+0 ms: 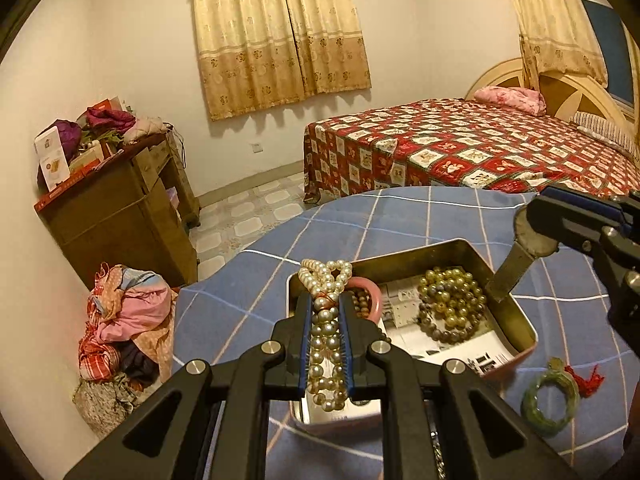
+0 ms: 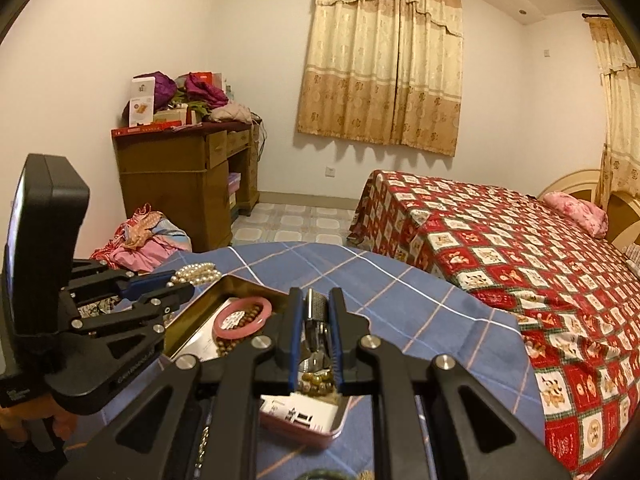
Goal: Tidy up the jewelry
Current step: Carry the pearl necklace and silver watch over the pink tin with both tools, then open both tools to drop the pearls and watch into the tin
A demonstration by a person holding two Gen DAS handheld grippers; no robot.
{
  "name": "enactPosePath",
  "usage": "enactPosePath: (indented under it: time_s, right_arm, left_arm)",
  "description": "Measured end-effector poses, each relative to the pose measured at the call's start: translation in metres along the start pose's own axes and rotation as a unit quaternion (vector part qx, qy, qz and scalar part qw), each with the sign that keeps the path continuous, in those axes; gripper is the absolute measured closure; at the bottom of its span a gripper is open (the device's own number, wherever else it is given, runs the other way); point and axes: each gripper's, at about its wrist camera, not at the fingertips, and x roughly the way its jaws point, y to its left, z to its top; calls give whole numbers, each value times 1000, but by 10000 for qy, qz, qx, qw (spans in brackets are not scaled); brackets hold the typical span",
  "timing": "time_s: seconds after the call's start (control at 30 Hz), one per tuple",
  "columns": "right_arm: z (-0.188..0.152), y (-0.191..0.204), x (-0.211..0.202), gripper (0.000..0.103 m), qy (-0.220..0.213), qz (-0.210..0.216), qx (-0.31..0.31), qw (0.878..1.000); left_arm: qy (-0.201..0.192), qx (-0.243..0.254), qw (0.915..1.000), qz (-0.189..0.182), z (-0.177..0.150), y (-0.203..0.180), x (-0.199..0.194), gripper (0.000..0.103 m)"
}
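While pearls [image 1: 325, 332] hang clamped, watch [image 1: 534, 236] seemingly too.

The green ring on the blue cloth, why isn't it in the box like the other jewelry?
It does look left out. The green ring, with a red tassel, lies on the blue cloth beside the tin box, while the beaded bracelet and pink bangle are already inside. It probably just hasn't been put away yet.

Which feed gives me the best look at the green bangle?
The left wrist view: the green bangle lies whole on the blue cloth, right of the tin. The right wrist view catches only a sliver of it at the bottom edge.
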Motion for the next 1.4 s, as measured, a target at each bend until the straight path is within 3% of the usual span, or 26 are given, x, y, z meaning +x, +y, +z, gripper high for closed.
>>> enactPosePath:
  time_s: [0.7,1.4]
  right_arm:
    - [-15,2,43,88,439,-235,78,9987]
    - [-25,-1,64,88,801,-317,89,9962]
  left_arm:
    - [297,38,9994,189,2,-6,46,91]
    - [501,181,9983,223,-10,-11,65,91]
